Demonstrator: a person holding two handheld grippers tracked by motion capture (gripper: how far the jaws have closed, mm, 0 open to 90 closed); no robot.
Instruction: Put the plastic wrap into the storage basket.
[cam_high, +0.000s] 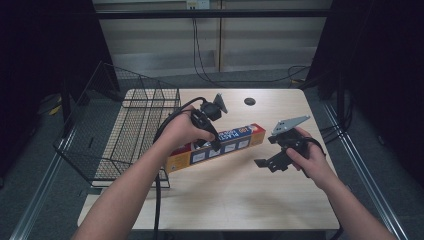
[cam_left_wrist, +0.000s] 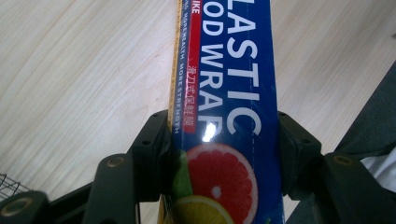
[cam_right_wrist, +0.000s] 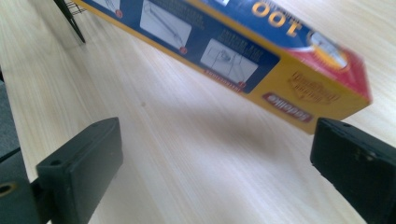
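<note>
Left hand-held gripper (cam_left_wrist: 219, 140) clamps one plastic wrap box (cam_left_wrist: 224, 93); right one (cam_right_wrist: 215, 158) gapes

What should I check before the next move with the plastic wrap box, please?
1. Left gripper shut on the box: ok, both pads press its sides.
2. Right gripper free of the box: ok, jaws wide open, nothing between them.
3. Box off the table: ok at its near end, which hangs above the wood in the right gripper view; far end cannot tell.
4. Grip near the box's middle: ok, as the high view shows.
5. Basket open to receive: ok, wire basket stands at the table's left, top open.
6. Basket contents: cannot tell.
</note>
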